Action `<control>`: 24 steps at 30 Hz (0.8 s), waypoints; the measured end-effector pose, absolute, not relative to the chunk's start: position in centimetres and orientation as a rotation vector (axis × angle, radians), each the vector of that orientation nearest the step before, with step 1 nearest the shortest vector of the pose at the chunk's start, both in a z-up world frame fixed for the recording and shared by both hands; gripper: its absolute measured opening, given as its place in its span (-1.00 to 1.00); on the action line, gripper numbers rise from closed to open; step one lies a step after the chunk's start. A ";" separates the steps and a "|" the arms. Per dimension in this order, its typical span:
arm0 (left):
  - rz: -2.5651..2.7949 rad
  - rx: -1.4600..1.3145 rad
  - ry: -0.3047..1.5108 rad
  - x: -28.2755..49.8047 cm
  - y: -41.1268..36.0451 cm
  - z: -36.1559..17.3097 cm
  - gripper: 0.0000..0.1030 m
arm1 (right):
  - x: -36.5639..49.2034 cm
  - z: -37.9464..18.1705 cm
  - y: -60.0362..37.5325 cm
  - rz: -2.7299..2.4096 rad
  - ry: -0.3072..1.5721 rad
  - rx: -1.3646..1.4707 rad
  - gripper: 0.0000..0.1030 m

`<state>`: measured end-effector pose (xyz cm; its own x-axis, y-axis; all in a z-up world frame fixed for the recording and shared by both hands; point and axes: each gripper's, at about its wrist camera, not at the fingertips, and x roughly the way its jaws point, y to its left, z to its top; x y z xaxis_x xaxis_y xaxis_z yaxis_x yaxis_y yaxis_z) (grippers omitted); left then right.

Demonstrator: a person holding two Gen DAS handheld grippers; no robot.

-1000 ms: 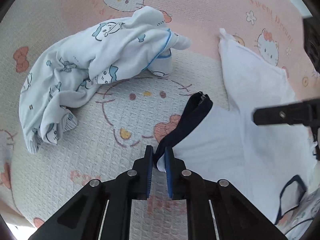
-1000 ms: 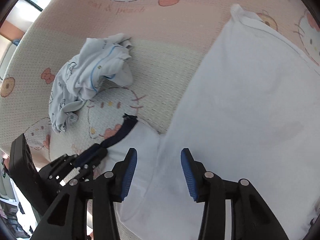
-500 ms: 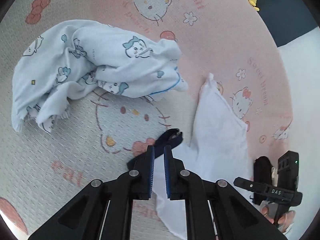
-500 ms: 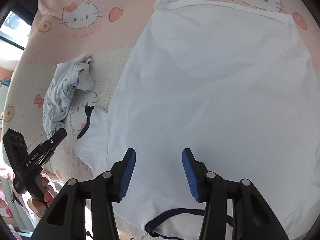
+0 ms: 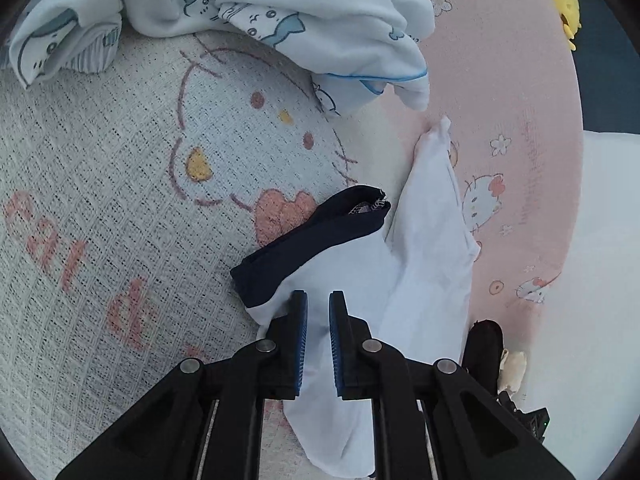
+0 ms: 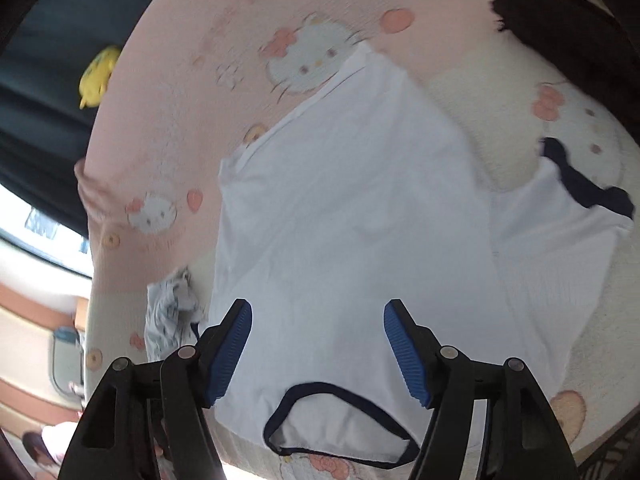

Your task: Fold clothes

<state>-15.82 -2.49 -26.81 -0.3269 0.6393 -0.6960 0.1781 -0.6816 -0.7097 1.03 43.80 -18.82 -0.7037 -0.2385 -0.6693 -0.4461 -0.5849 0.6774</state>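
A white T-shirt (image 6: pixel 340 208) with navy trim lies spread on a pink and cream cartoon-cat bedspread (image 5: pixel 100 200). In the left wrist view its sleeve (image 5: pixel 432 240) ends in a navy cuff (image 5: pixel 316 236). My left gripper (image 5: pixel 318 320) is shut on the white sleeve fabric just behind that cuff. My right gripper (image 6: pixel 318 320) hovers over the shirt's body just above the navy-edged neckline (image 6: pixel 340 420). Its jaws are opening and hold nothing. The same cuff (image 6: pixel 584 188) shows at the right of the right wrist view.
A crumpled pale-blue printed garment (image 5: pixel 320 20) lies beyond the sleeve, and a similar printed bundle (image 6: pixel 168 312) sits by the shirt's left edge. A yellow toy (image 5: pixel 564 4) sits off the bed against a dark background. A blurred dark shape (image 6: pixel 560 28) fills the right view's top right.
The right gripper swept across the shirt to its neckline end and its jaws widened. The left view rolled and closed in on the sleeve, which it still holds.
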 end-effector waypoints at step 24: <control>2.214 -1.552 -0.927 -9.4 2.2 -25.1 0.78 | 12.8 -26.5 48.8 2.087 1.853 -0.859 0.48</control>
<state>-9.38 2.23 -25.10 -0.3826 0.5617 -0.7336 0.1287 -0.7538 -0.6443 12.76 48.81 -26.53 -0.8047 -0.2113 -0.5548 -0.5258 -0.1802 0.8313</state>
